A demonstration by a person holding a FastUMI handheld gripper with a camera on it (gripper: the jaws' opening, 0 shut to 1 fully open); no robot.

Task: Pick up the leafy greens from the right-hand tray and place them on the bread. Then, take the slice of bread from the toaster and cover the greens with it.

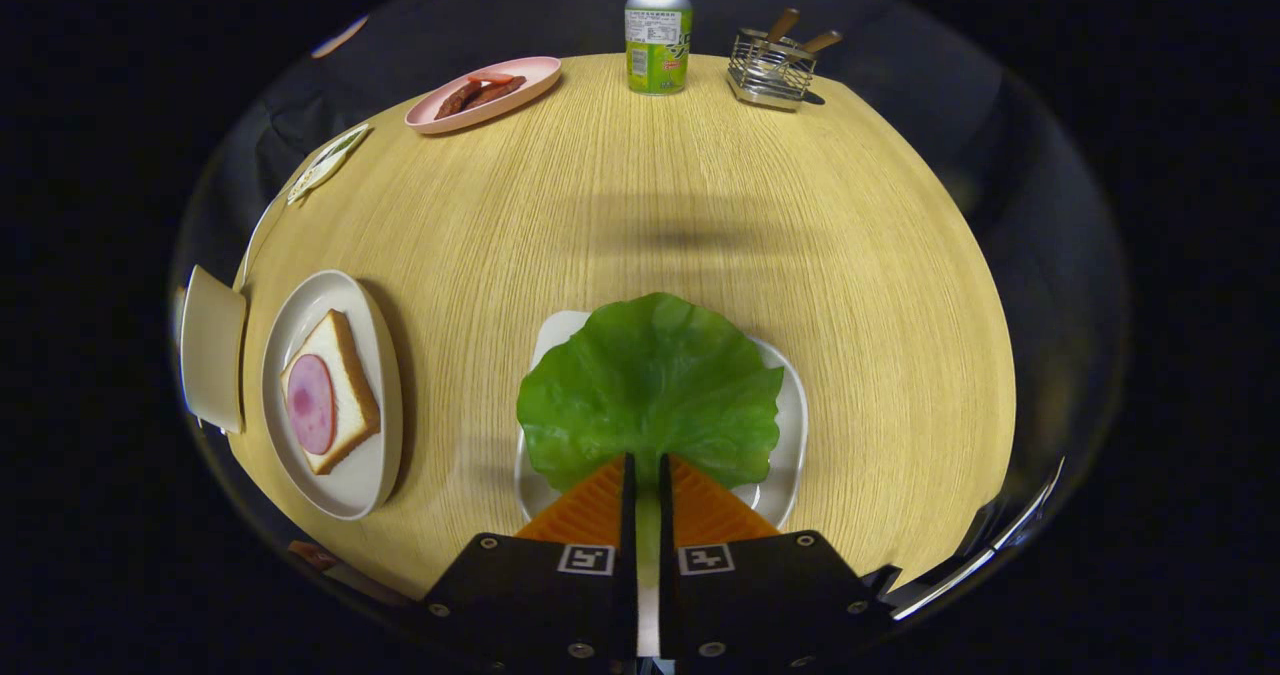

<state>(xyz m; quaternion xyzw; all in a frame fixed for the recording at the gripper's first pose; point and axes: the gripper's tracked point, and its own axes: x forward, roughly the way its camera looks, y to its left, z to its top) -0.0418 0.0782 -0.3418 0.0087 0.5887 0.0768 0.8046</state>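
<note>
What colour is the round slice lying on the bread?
Pink, on the square bread slice; gripper view.

A staged breakfast setup inside a recording booth, not a lived-in kitchen: dark cloth walls close in all round a single pale wooden table (620, 215). Food props are laid out on it as for making a sandwich. At nine o'clock from the gripper (648, 475), whose fingers are nearly closed on a leafy green (650, 385) over its tray (790, 435), sits a plate (370, 475) with bread (345, 365) and ham. At eleven o'clock a pink dish (430, 120) of sausage, at twelve a drink bottle (658, 35), at one a wire cutlery rack (770, 70)
</note>
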